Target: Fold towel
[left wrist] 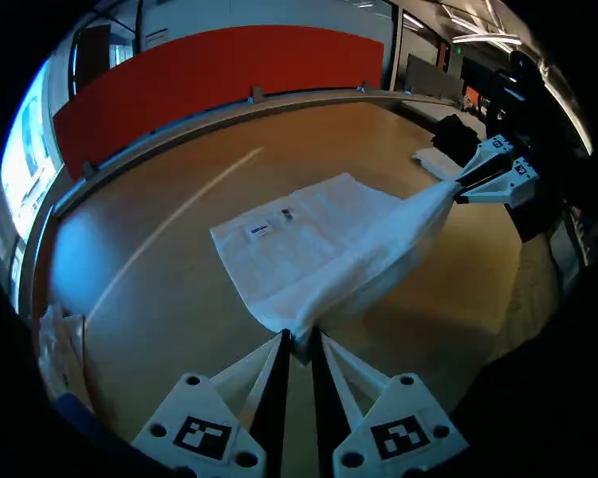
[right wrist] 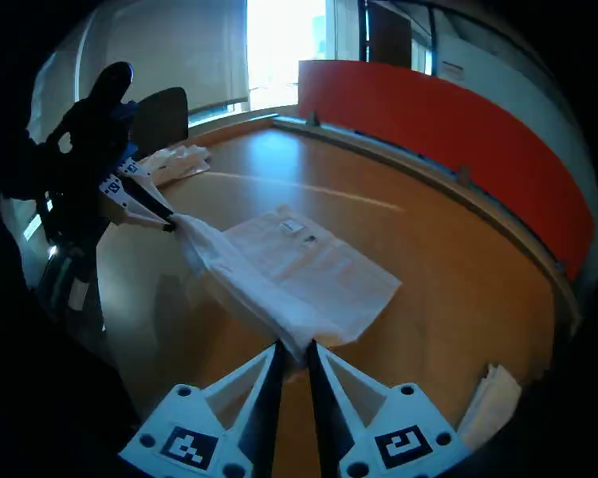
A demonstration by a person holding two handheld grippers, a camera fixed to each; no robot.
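Two tools share one white towel (left wrist: pixel 315 247). The left tool (left wrist: pixel 299 341) is clenched on a corner right at its fingertips, and the right tool (right wrist: pixel 295 348) is pinched shut on the corner at the other end of the same edge. That edge is lifted and sags in a soft band between them, while the rest of the towel lies flat near the middle of the wooden surface (left wrist: pixel 163 271). Two small tags (left wrist: pixel 269 223) face up on the flat part. The cloth looks thin, light and limp. It droops under its own weight and bunches at each grip, so it should follow the tools easily but will not keep any shape by itself. The corners seem the right places to hold, since they keep the edge spread and let it be laid square onto the far side. A likely risk is that the slack middle touches down first and creases, or that the flat half drags along the smooth wood. Keeping the edge lightly taut should help. A pile of other cloth (right wrist: pixel 175 162) lies well apart, near the far rim.
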